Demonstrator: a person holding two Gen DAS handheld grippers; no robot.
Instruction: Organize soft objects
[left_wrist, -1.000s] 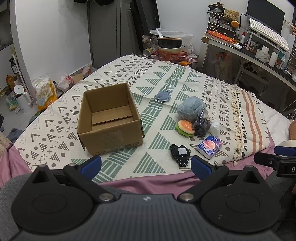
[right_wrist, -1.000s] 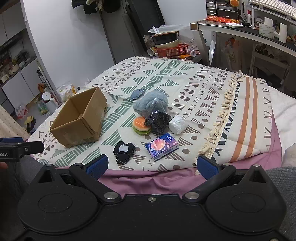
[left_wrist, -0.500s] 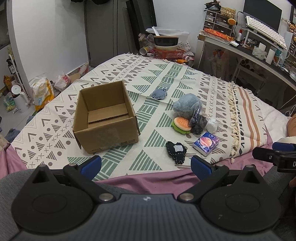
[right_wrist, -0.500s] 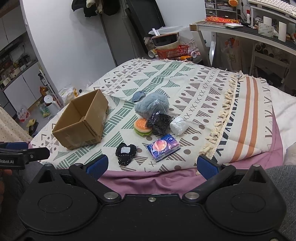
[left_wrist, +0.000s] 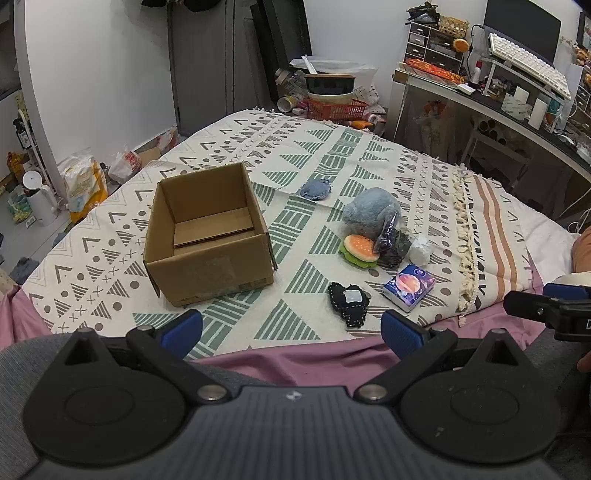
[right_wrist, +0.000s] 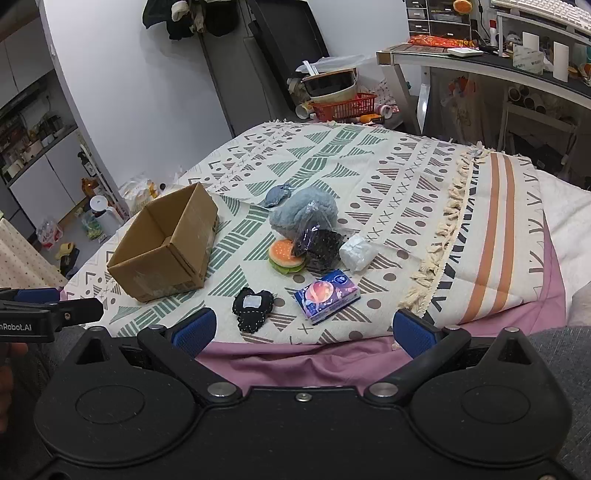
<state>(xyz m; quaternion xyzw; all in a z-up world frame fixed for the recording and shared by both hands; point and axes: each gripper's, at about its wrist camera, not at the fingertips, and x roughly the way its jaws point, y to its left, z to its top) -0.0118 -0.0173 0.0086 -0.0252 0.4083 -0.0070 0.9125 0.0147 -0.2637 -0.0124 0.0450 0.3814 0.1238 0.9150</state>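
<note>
We held both the left gripper (left_wrist: 291, 330) and right gripper (right_wrist: 302, 330) wide apart, empty, short of the cardboard box (left_wrist: 208, 236) and what looked like a burger plush (right_wrist: 287, 256).

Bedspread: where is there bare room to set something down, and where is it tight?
Free: the strip between the cardboard box and the black felt piece, and the far bedspread beyond the small blue pouch. Crowded: the cluster of grey plush, burger toy, dark bag and tissue pack.
</note>
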